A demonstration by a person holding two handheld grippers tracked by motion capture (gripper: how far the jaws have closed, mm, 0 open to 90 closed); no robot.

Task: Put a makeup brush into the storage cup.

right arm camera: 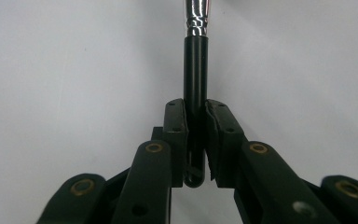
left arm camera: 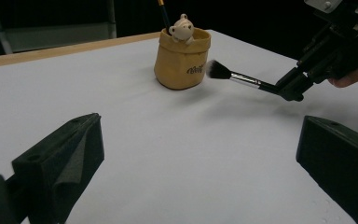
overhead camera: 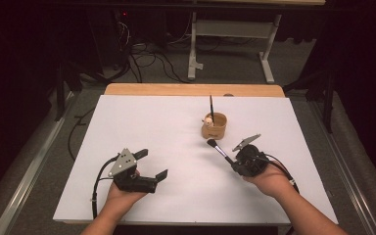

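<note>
Your right tool [overhead camera: 231, 160] is gripping the makeup brush [overhead camera: 219, 149] by its black handle, jaws clamped on both sides of it, as the right gripper view is showing. You are holding the brush tilted above the white table [overhead camera: 152, 142], its dark bristles pointing toward the tan pen holder [overhead camera: 214, 126] and hovering just beside it. The pen holder is standing upright with a small bear figure [left arm camera: 182, 28] at its rim and a thin brush [overhead camera: 211, 105] sticking out. Your left tool [overhead camera: 152, 166] is resting with jaws spread wide, holding nothing, well apart from the pen holder.
</note>
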